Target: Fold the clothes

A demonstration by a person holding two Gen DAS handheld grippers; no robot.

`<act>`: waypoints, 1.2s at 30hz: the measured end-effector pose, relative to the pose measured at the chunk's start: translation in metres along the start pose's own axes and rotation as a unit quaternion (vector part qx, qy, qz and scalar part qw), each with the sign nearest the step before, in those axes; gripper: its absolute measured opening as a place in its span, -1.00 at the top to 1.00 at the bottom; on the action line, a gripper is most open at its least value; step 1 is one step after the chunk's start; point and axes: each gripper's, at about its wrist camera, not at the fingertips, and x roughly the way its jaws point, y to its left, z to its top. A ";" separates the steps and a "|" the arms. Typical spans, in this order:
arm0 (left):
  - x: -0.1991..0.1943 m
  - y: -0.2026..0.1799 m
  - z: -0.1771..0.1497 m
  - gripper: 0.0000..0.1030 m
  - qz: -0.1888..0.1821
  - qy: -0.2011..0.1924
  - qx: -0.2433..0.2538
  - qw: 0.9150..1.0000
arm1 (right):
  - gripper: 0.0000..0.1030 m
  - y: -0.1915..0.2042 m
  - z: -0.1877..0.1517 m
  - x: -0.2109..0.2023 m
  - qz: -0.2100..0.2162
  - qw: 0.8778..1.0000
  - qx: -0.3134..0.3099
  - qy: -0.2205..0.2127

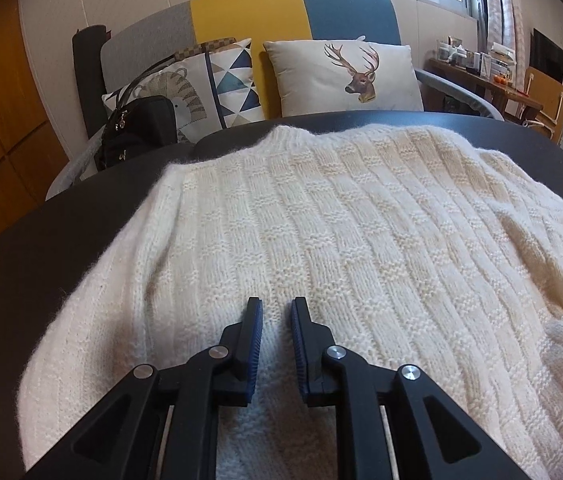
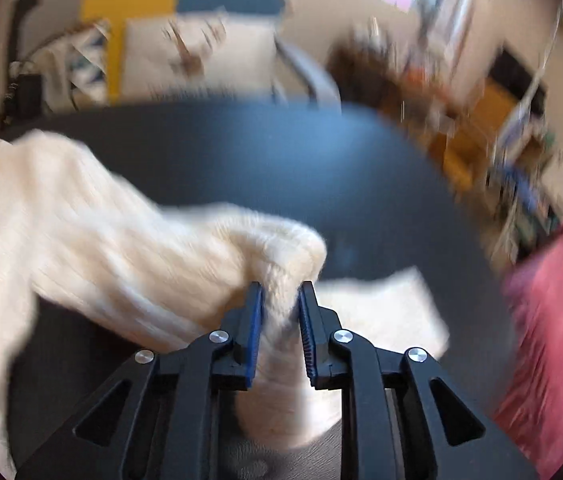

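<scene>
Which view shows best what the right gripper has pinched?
The right wrist view: the right gripper is closed on a bunched fold of the cream knit sweater's sleeve, lifted off the dark table, though blurred. The left wrist view shows only the sweater's flat body, not that gripper.

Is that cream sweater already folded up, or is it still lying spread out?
Mostly spread out. The sweater lies flat across the dark table, knit face up, while the right gripper pinches one sleeve, lifted and bunched.
</scene>
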 end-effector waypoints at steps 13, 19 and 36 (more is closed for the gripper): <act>0.000 0.009 -0.001 0.71 -0.027 0.000 -0.024 0.999 | 0.54 -0.005 -0.016 0.004 0.051 0.998 0.041 0.013; 0.000 0.005 0.000 0.70 -0.021 0.001 -0.020 1.000 | 0.20 -0.026 0.010 0.045 0.009 0.999 0.028 0.023; 0.002 0.013 0.000 0.70 -0.038 0.000 -0.036 0.999 | 0.17 0.030 0.047 -0.039 0.180 0.978 0.065 -0.089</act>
